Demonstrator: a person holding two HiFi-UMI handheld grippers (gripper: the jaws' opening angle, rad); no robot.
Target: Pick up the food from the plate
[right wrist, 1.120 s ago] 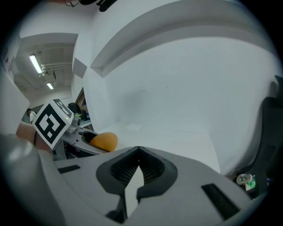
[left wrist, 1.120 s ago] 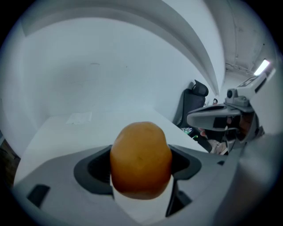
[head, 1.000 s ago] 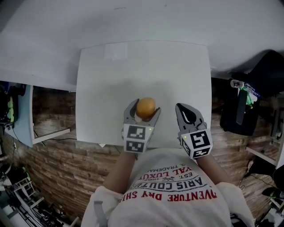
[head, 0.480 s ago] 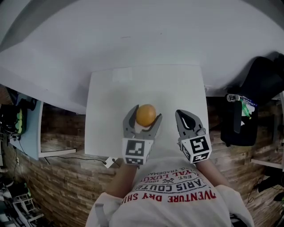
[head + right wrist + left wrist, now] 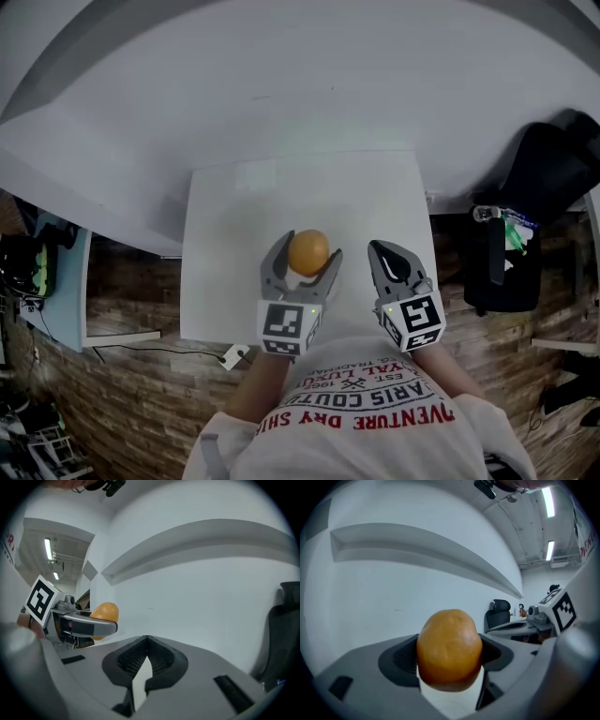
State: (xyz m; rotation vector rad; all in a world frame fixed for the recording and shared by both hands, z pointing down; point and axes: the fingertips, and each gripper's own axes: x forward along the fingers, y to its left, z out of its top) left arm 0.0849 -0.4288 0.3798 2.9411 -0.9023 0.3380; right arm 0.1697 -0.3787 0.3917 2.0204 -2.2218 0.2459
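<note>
Pickup looks basically done from my end. The left gripper (image 5: 307,255) has its jaws spread wide and clamped on the food (image 5: 449,646), a round orange-brown piece, w/ a dark pad pressed to each flank. The food sits over the near half of the tabletop (image 5: 225,234), about midway btwn the left and right edges, and the left gripper view shows wall behind it, so I judge it's lifted clear of the top. No plate shows in any view, so I can't confirm where it came from.

The right gripper (image 5: 379,249) is just beside the left one, closer to the right edge. Its jaws are closed tip to tip w/ nothing btwn them.

What's left, imo: hold the grip steady. No drop-off spot is named or visible, so I plan nothing beyond that.
</note>
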